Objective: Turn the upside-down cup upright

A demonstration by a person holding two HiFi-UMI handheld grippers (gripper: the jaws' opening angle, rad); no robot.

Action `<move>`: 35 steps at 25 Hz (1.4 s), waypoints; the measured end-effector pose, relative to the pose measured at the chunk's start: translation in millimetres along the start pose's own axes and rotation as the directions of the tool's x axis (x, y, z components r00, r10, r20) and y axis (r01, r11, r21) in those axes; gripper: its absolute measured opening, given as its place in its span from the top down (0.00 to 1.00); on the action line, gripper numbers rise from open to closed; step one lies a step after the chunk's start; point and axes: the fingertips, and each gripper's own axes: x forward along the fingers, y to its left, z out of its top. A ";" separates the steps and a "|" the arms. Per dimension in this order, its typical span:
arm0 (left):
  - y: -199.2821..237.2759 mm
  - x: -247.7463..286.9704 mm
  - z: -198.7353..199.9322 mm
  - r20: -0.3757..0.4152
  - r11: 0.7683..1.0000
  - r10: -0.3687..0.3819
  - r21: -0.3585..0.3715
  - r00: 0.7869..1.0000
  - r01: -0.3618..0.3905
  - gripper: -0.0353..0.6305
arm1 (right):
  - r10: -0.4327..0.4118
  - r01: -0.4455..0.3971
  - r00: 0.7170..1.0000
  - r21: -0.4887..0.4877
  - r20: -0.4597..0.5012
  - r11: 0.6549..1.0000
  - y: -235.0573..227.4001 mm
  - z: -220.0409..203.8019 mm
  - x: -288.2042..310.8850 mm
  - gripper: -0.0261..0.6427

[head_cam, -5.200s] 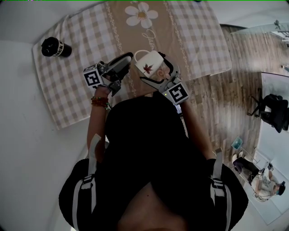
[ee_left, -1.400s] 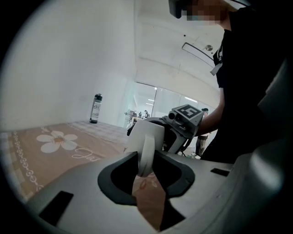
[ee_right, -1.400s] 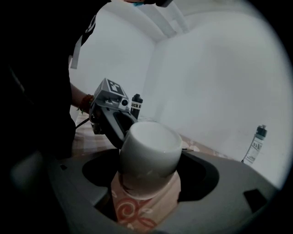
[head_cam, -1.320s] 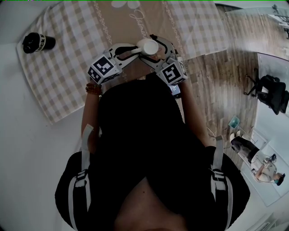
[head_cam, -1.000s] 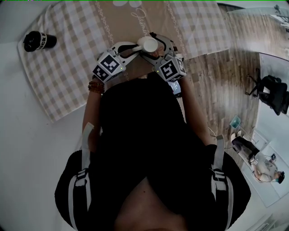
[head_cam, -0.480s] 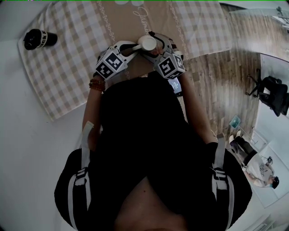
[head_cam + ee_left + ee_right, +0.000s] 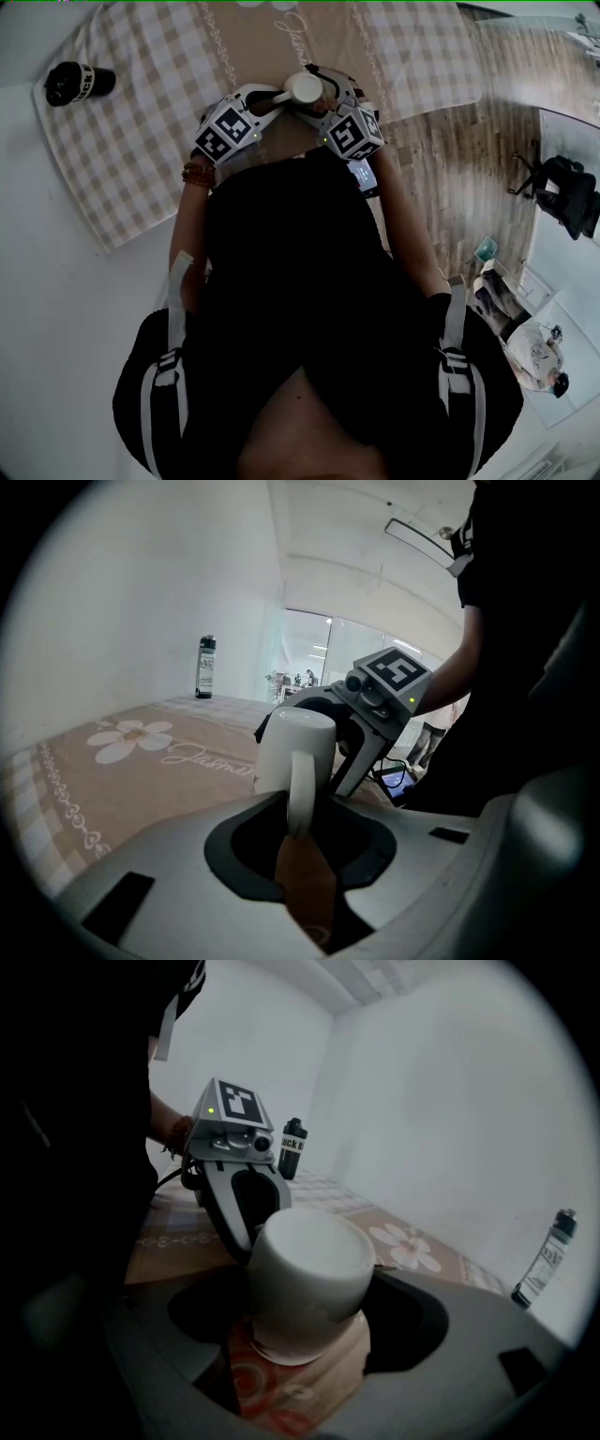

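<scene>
Spreading over the table, the checked cloth [image 7: 131, 150] with its tan daisy runner lies much as it did in the earliest frame. Your two tools have changed more. Back then your left gripper [image 7: 292, 822] stood apart from the cup, to its left. Now it has come in from that side, and its jaws have narrowed to a slim gap that pinches the cup's handle. Your right gripper [image 7: 302, 1321] has kept its hold throughout, with its wide-set jaws clamped on the sides of the cup's body.

The cup [image 7: 305, 87] sits between the two tools, over the runner near the near edge of the table. Earlier it lay tipped over, showing you its leaf print. Now its long axis stands upright, with the flat base pointing up and the rim pointing down at the cloth. You cannot tell whether the rim touches the cloth. The black bottle [image 7: 70, 82] stands at the far left corner. The handle [image 7: 301, 789] runs vertically and faces your left gripper.
</scene>
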 end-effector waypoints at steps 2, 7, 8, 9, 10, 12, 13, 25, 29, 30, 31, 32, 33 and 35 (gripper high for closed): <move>0.1 0.4 0.0 0.002 1.000 -0.002 -0.005 1.000 0.002 0.82 | 0.004 -0.004 1.000 0.008 0.001 1.000 -0.3 -0.7 0.0 0.36; 0.6 0.8 0.7 0.011 1.000 -0.008 -0.013 1.000 0.008 0.82 | 0.015 -0.015 1.000 0.033 0.011 0.999 -1.0 -1.4 0.3 0.36; 0.6 0.8 0.7 0.012 1.000 -0.009 -0.015 1.000 0.009 0.82 | 0.017 -0.017 1.000 0.038 0.016 0.999 -0.8 -1.4 0.5 0.36; 0.7 0.8 0.7 0.013 1.000 -0.010 -0.017 1.000 0.010 0.82 | 0.018 -0.019 1.000 0.040 0.020 0.999 -0.6 -1.8 0.6 0.36; 0.6 0.9 0.8 0.013 1.000 -0.011 -0.018 1.000 0.011 0.82 | 0.019 -0.020 1.000 0.037 0.023 0.999 -0.6 -1.9 0.5 0.36; 0.7 0.9 1.0 0.014 1.000 -0.013 -0.024 1.000 0.013 0.82 | 0.021 -0.022 1.000 0.030 0.023 0.999 -0.6 -1.9 0.2 0.36; 0.9 0.8 0.8 0.015 0.999 -0.013 -0.029 1.000 0.013 0.81 | 0.023 -0.023 1.000 0.027 0.021 0.999 -0.3 -2.2 0.2 0.36; 1.3 -5.0 -1.5 0.014 0.999 0.005 -0.052 1.000 -0.004 0.71 | 0.012 -0.012 1.000 0.014 0.020 1.000 -1.1 -1.2 -4.1 0.35; 3.7 -17.4 3.7 0.061 0.997 0.031 -0.074 0.998 -0.026 0.71 | -0.032 0.030 0.998 0.040 0.045 0.999 -3.2 -0.6 -17.9 0.38; 4.1 -21.4 7.2 0.082 0.996 0.039 -0.082 0.996 -0.032 0.71 | -0.042 0.038 0.998 0.056 0.056 0.998 -4.4 -0.8 -22.9 0.38; 4.8 -25.8 11.5 0.106 0.995 0.051 -0.089 0.993 -0.042 0.71 | -0.054 0.048 0.996 0.078 0.068 0.996 -6.5 -0.5 -28.9 0.38; 6.0 -30.5 17.0 0.133 0.994 0.069 -0.093 0.989 -0.056 0.71 | -0.070 0.061 0.994 0.108 0.083 0.992 -9.6 0.3 -35.9 0.38; 8.1 -35.5 23.8 0.163 0.992 0.092 -0.096 0.982 -0.077 0.71 | -0.092 0.077 0.991 0.140 0.099 0.987 -14.0 1.8 -43.6 0.39; 14.1 -45.6 40.4 0.231 0.987 0.146 -0.100 0.962 -0.126 0.71 | -0.145 0.117 0.980 0.197 0.135 0.973 -24.4 7.5 -59.3 0.41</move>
